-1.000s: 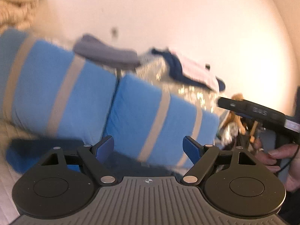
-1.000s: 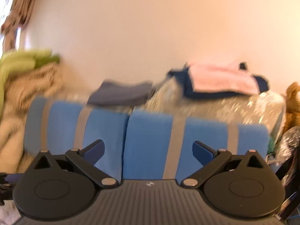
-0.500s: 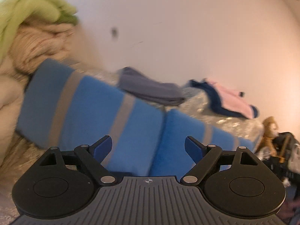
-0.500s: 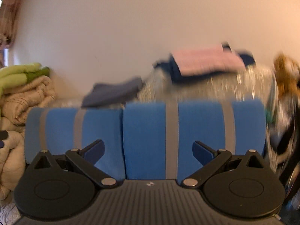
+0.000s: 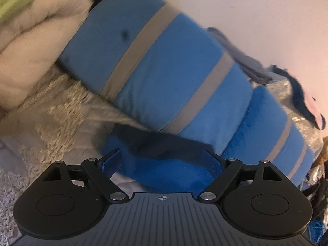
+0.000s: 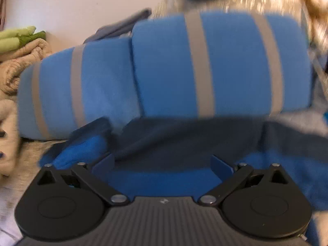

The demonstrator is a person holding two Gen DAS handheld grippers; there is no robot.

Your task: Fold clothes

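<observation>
Both of our tools have dropped from facing the wall to hang low over the deep blue fleece garment [image 5: 164, 164] [image 6: 164, 176] on the bed. Our left tool [image 5: 162, 162] gapes wide, gripping nothing; our right tool [image 6: 162, 164] likewise. Two blue cushions with grey stripes [image 5: 164, 67] [image 6: 215, 61] sit at twelve o'clock.

No readable text, label, brand or number shows in either view. The only sign is a small crosshair mark [image 5: 163, 198] on the near ribbed body of each gripper.
</observation>
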